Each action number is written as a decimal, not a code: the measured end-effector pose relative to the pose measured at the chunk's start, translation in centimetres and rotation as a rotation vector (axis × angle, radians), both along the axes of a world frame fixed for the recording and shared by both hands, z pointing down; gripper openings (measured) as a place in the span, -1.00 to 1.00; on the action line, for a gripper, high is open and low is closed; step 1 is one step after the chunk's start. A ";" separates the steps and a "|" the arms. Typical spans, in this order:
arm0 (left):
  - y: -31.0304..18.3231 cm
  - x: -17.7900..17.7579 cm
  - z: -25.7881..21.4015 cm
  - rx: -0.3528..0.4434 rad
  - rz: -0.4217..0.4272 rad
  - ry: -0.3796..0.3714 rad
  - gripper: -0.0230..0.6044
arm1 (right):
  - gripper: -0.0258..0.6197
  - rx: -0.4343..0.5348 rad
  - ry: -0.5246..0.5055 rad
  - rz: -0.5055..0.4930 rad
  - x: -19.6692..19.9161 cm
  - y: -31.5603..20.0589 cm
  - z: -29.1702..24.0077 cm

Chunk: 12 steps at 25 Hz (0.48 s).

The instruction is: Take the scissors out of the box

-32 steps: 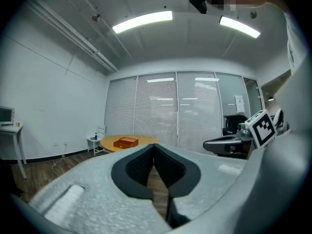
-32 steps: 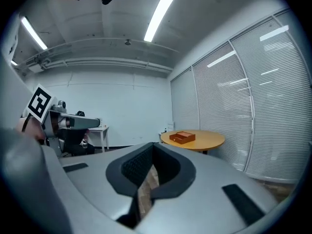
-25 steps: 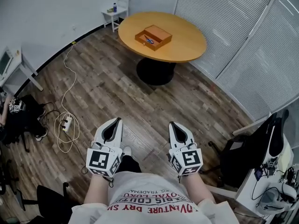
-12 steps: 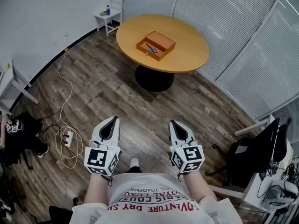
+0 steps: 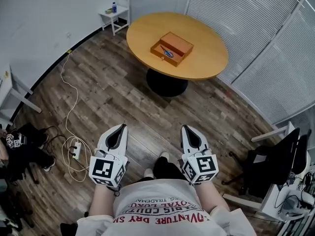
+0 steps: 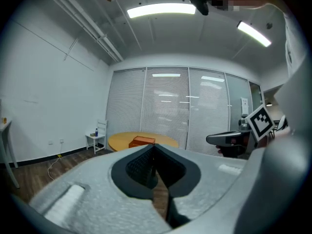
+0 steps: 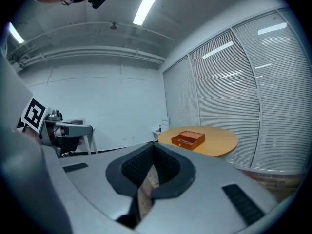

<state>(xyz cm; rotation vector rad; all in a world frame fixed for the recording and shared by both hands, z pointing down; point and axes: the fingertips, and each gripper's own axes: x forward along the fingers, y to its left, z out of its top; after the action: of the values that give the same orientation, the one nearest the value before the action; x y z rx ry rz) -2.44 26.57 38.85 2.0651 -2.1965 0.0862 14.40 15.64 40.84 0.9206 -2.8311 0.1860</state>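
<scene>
Evidently the approach step was in hand: the person stood well apart from the round table, where the open box sat with the scissors lying inside it. The left gripper and right gripper were held out in front, both pairs of jaws pressed together on nothing. The next move probably called for reaching the table, then spreading one pair of jaws over the scissors.

Smooth wooden round table (faint sheen on top); wooden box; grainy, matt plank floor.
</scene>
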 end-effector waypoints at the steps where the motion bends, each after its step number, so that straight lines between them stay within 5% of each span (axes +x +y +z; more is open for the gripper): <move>1: -0.2 -0.5 0.4 -0.004 -0.002 0.001 -0.90 | -0.90 0.012 -0.002 -0.002 -0.5 -0.3 0.0; 12: -9.5 -6.1 2.7 -0.041 0.024 0.005 -0.90 | -0.89 0.032 -0.006 -0.034 -7.2 -8.4 1.0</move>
<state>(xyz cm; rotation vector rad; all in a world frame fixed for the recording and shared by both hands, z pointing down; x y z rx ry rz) -8.51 17.03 41.59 2.0680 -2.1497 0.1271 7.22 7.23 41.81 0.8796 -2.8607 0.1403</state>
